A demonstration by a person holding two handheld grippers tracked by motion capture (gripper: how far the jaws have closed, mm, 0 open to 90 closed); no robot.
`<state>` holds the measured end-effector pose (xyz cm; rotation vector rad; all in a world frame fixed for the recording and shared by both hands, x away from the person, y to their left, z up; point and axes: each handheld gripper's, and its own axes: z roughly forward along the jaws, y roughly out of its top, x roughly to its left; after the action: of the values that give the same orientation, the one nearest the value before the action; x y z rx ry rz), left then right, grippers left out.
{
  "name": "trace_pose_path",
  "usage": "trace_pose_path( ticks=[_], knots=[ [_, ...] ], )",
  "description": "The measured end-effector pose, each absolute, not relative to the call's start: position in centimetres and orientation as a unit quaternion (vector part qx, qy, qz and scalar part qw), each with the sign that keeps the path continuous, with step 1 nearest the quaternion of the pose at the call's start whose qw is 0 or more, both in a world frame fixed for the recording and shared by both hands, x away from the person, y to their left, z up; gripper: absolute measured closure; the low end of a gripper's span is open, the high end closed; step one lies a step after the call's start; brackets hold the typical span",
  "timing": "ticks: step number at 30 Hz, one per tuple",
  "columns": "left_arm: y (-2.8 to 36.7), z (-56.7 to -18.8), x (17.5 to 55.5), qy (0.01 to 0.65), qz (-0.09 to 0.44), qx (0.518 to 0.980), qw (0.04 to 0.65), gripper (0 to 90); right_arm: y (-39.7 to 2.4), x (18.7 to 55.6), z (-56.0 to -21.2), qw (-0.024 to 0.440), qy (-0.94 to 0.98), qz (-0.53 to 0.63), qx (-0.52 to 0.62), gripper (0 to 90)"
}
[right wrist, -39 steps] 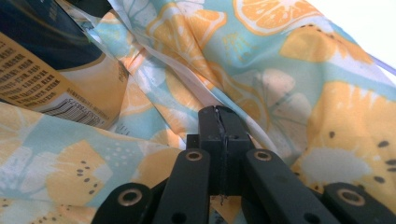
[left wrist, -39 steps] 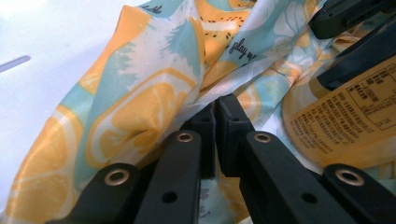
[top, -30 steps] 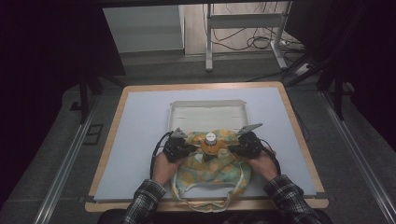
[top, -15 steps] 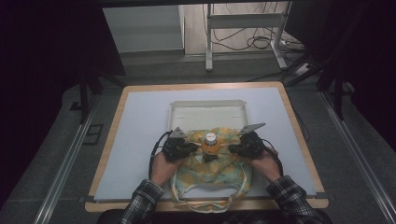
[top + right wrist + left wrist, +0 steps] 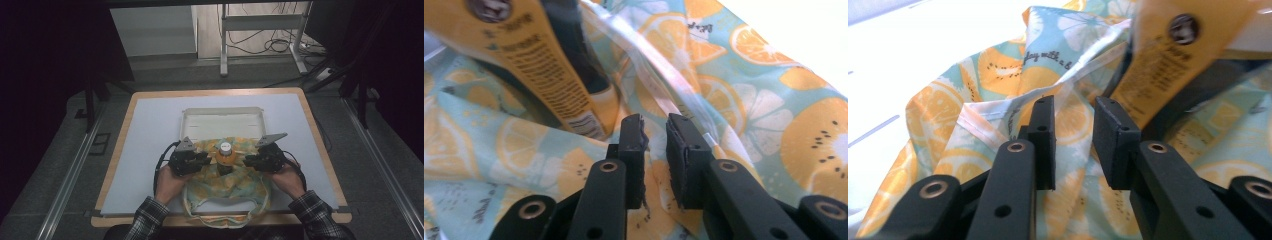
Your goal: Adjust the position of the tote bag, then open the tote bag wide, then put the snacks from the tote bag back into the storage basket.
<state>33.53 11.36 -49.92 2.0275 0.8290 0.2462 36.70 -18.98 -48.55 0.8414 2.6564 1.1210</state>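
Both grippers' jaws just parted, off the fruit-print bag [image 5: 227, 182].

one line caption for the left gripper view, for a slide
Left gripper with jaws just opening above the fruit-print cloth, nothing pinched between them, beside the yellow-labelled bottle.

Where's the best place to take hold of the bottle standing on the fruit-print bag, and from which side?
Grip the bottle around its body below the white cap, coming in level from its left or right flank, where each claw sits. It stands upright with an orange label around a rounded body, so jaws closing across the body should seat better than on the small cap. The fruit-print bag bunches around its base, so stay above the cloth.
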Motion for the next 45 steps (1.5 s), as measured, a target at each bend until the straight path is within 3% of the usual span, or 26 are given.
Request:
trace_pose_path(
  ticks=[10,32,45],
  knots=[
    [12.0,-49.1,31.9,0.337,0.098,0.811,0.469,63.5,-19.1,35.7,-47.9,0.073,0.886,0.371,0.268,66.0],
    [13.4,-48.8,29.3,0.355,0.114,0.795,0.479,33.8,-19.4,33.8,-46.8,0.084,0.877,0.393,0.261,35.4],
    [14.0,-49.3,27.9,0.361,0.118,0.791,0.48,21.0,-19.1,33.6,-46.6,0.088,0.874,0.406,0.253,26.3]
  ],
)
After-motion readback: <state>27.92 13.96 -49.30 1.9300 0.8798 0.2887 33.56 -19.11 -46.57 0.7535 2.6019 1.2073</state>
